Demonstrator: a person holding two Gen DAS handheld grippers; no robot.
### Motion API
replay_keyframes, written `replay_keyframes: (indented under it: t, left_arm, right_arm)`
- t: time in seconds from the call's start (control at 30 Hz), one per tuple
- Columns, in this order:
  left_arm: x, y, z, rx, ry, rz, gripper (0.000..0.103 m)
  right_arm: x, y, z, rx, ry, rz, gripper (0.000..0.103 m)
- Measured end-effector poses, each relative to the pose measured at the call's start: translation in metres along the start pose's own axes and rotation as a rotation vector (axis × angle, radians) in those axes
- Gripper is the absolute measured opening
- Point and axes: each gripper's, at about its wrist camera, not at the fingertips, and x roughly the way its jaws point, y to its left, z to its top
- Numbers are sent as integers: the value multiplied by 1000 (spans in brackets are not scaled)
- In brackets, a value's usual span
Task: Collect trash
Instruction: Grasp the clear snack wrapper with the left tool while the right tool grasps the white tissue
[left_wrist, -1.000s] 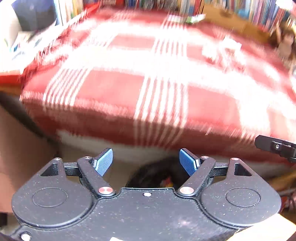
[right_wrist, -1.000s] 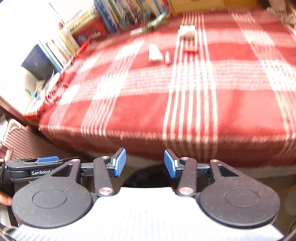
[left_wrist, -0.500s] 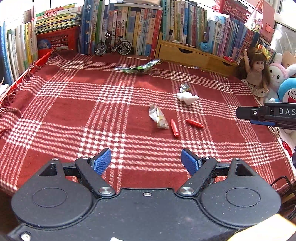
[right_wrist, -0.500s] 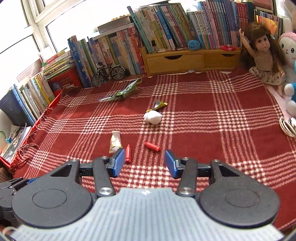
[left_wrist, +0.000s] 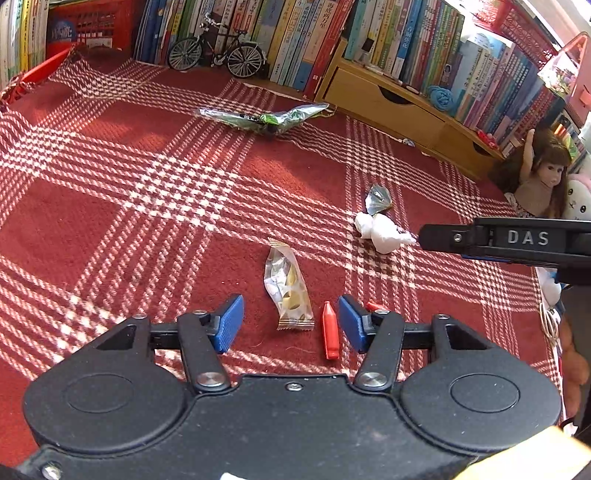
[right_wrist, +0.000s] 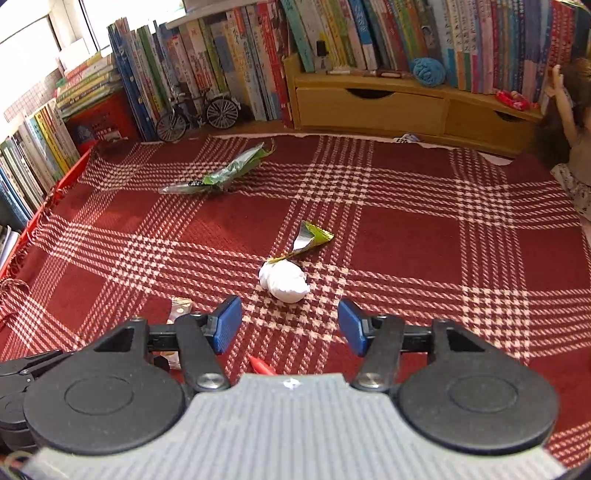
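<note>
— Left wrist view: left claw hovered open and empty, jaws just narrowed, straddling the candy wrapper and red cap.
— And right wrist view?
— Right claw open, just widened, white paper wad slightly ahead. Approach step, judged; next: lower, then pinch.

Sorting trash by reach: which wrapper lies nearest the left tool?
The clear candy wrapper, lying just ahead between the left tool tips; the green wrapper lies far back.
</note>
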Motion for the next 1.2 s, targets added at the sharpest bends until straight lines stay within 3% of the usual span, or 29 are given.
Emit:
replay_keyframes:
  t: [0.13, 0.17, 0.2, 0.23, 0.33, 0.37, 0.7, 1.2]
  left_arm:
    - [25, -4, 2, -22, 17, 6, 46]
    - [29, -4, 1, -30, 19, 4, 37]
    - [32, -3, 1, -37, 19, 2, 18]
    - [35, -3, 1, -35, 20, 1, 16]
    - [30, -5, 0, -11, -7, -19, 11]
    - [27, -6, -1, 4, -13, -19, 8]
    - [1, -9, -1, 65, -63, -14, 5]
    - [-54, 7, -24, 73, -106, -35, 5]
  right_arm:
    - [38, 2, 15, -38, 41, 8, 71]
    - [46, 2, 18, -42, 54, 16, 71]
    - [55, 3, 20, -41, 71, 27, 71]
    - [63, 3, 21, -43, 90, 37, 70]
    - [79, 4, 19, -47, 127, 28, 37]
    - [78, 4, 17, -40, 121, 21, 35]
    - [39, -1, 8, -9, 53, 77, 33]
    - [-25, 33, -33, 28, -7, 143, 33]
